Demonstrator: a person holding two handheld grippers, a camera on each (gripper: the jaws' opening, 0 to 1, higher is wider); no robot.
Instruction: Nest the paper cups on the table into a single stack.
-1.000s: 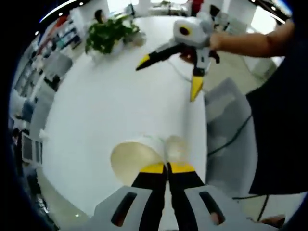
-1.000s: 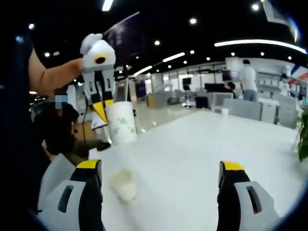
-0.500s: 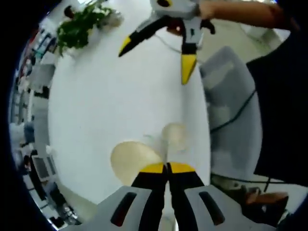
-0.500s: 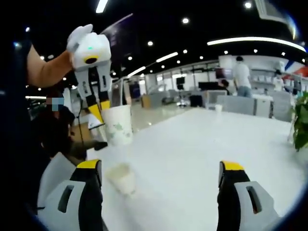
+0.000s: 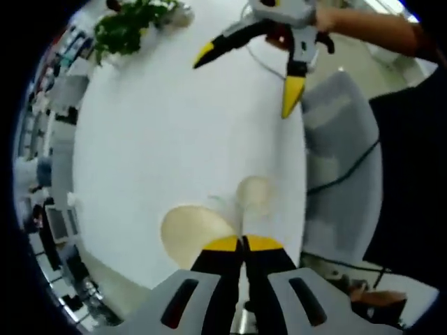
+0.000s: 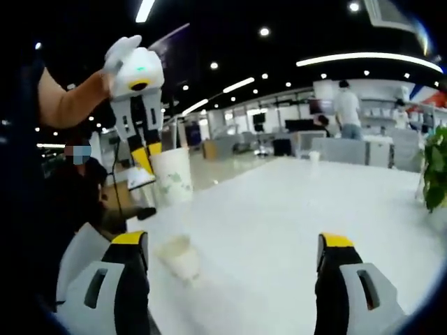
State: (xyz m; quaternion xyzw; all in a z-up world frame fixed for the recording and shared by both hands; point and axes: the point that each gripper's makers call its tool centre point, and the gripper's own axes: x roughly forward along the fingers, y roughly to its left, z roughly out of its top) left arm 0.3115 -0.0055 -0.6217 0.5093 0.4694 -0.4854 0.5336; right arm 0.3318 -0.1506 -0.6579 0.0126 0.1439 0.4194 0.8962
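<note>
My left gripper (image 5: pixel 242 243) is shut on the rim of a white paper cup (image 5: pixel 192 234), whose open mouth faces the camera, held above the white table (image 5: pixel 160 139). A second paper cup (image 5: pixel 255 195) sits on the table just beyond it, near the table's edge. In the right gripper view the left gripper (image 6: pixel 147 150) holds the printed cup (image 6: pixel 172 176) upright in the air, above the table cup (image 6: pixel 180 255). My right gripper (image 6: pixel 233 244) is open and holds nothing. It also appears as the right gripper (image 5: pixel 247 80), jaws spread, over the far part of the table.
A potted plant (image 5: pixel 129 31) stands at the table's far end, seen again as the plant (image 6: pixel 434 167). A grey chair (image 5: pixel 342 160) stands beside the table edge. A small cup (image 6: pixel 314 156) sits far off on the table (image 6: pixel 279 209). People stand in the background.
Both views have shifted a little with the hands. The left gripper still holds its cup over the table cup; the right gripper stays open.
</note>
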